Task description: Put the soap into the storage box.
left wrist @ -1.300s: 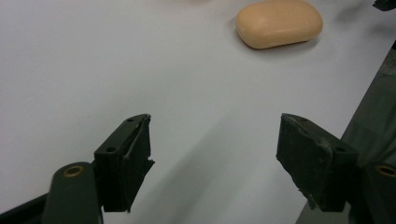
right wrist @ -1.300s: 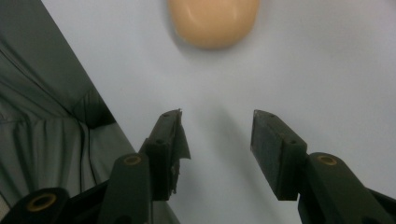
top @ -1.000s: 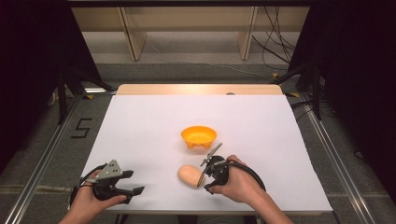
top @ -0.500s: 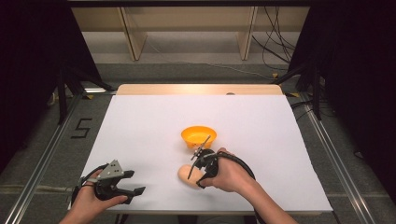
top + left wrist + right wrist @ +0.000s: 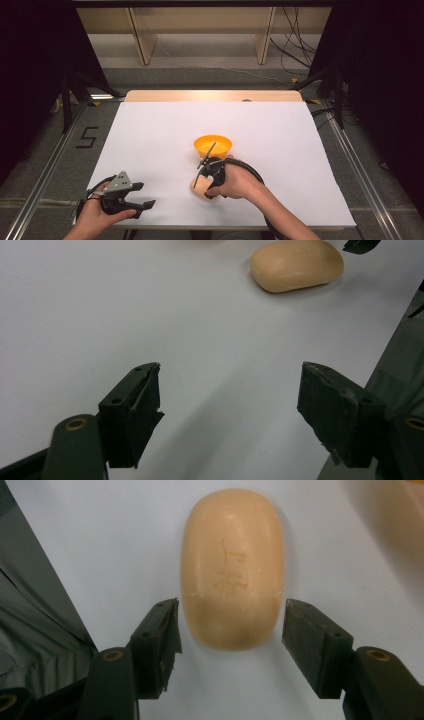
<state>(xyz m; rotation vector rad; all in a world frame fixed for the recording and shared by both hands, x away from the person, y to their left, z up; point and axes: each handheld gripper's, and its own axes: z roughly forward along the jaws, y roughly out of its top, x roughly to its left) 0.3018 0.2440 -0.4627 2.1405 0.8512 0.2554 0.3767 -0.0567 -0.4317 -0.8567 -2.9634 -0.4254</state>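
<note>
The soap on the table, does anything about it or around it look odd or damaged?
Nothing stands out. The soap bar lies flat and whole on the white table, the open right gripper straddling its near end. The orange bowl sits upright beyond it.

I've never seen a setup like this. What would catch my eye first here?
Probably the bright orange bowl near the middle of the white table. Just in front of it lies a pale bar of soap, with the right hand-held gripper poised over it, jaws open on either side, not touching. The left hand-held gripper waits open at the near left corner.
</note>
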